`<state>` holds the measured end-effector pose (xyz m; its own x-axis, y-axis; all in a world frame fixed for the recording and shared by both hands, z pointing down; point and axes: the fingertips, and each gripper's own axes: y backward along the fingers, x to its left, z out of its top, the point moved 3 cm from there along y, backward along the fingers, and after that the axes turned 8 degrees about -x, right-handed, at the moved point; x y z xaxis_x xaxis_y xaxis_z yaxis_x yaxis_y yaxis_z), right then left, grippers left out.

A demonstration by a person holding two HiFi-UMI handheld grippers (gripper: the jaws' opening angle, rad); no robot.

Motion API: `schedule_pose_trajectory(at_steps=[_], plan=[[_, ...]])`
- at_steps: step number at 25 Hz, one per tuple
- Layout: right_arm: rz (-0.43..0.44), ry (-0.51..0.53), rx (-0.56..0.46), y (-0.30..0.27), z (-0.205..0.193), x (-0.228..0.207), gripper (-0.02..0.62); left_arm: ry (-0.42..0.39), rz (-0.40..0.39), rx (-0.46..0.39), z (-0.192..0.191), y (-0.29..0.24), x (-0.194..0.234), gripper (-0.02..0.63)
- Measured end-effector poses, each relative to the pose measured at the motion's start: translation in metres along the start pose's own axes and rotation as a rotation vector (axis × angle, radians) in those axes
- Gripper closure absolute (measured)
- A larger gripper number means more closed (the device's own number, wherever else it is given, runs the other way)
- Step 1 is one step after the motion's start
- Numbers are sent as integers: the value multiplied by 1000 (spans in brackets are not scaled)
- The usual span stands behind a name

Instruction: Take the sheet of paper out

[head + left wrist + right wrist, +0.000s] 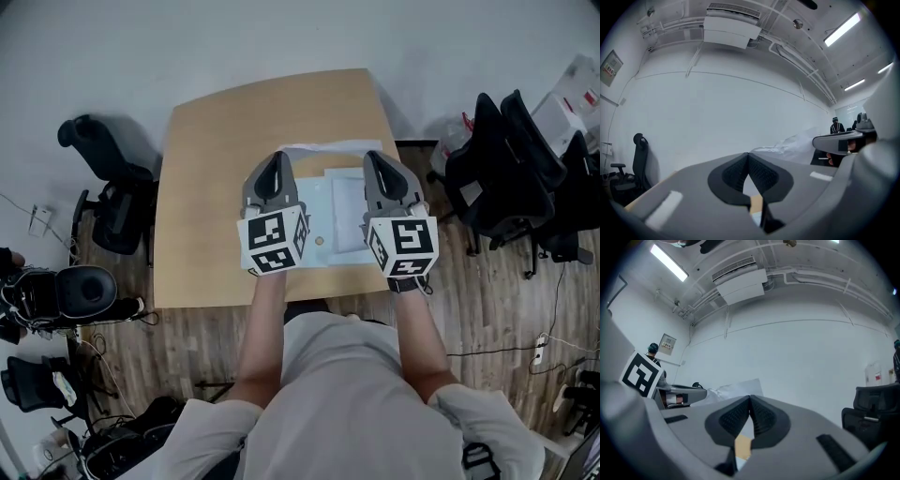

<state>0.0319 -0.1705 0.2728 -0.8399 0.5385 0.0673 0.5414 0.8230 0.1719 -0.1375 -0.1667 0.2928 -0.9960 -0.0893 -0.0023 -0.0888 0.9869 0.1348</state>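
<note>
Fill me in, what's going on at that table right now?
A person stands at the wooden table with a gripper in each hand. The left gripper and the right gripper are held side by side above the tabletop, pointing level toward the far wall. Both have their jaws shut on nothing. Below them lies what looks like a pale blue folder with a white sheet of paper on it. Neither gripper is touching the paper.

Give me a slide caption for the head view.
Overhead: a person holds the grey left tongs and grey right tongs, both shut and empty, over white papers on a light wooden table.
</note>
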Motion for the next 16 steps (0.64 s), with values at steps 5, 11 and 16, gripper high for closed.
schedule_pose_trajectory(at_steps=[5,11,16], plan=[[-1,8,1,-2,-5,2,583,-37,2,-8,1,0,2,600],[3,9,7,-8,-8,2,583,-36,19,-3,-2,-4,8,600],[7,20,15,-13,-12,-4,583,-27,17,-12,-4,-13,5,600]])
